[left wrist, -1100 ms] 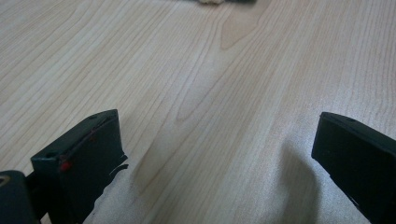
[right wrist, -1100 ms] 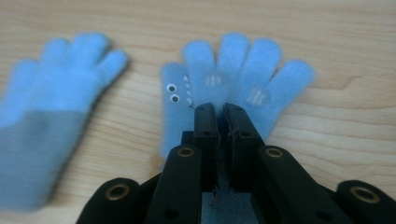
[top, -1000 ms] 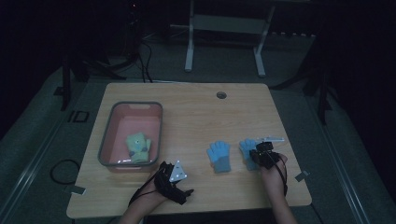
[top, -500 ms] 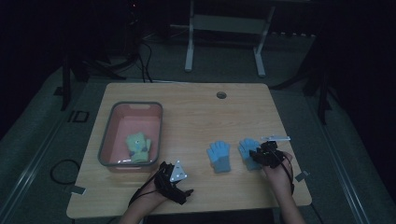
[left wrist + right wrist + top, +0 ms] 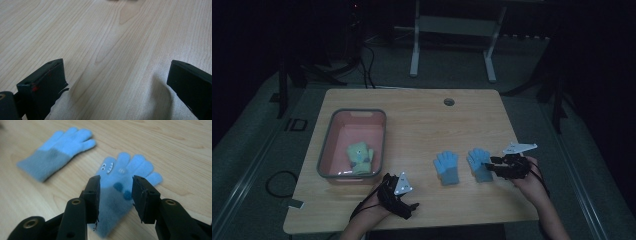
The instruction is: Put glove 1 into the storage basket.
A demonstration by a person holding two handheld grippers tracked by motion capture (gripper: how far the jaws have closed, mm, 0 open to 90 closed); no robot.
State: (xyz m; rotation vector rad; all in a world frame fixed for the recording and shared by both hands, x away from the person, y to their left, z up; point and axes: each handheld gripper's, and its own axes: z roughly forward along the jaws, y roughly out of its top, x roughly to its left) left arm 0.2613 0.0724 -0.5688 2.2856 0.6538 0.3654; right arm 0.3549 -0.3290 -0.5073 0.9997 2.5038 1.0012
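Blue fleece glove with a monster face (image 5: 122, 182) lies flat near the tabletop's (image 5: 422, 125) right front edge; the right hand-held gripper (image 5: 115, 195), jaws spread, straddles its grey cuff. Soft, light, floppy: probably pinch the cuff. Left hand-held gripper (image 5: 115, 82) spread, holding nothing

In the right gripper view the two black jaws cover the cuff of the near blue glove (image 5: 125, 170), and the far blue glove (image 5: 58, 150) at ten o'clock is blurred. In the left gripper view both jaws run off the bottom edge (the right-hand one off the side too). In the high view the pattern on the green glove (image 5: 360, 156) in the pink bin (image 5: 328, 145) is too small to read.
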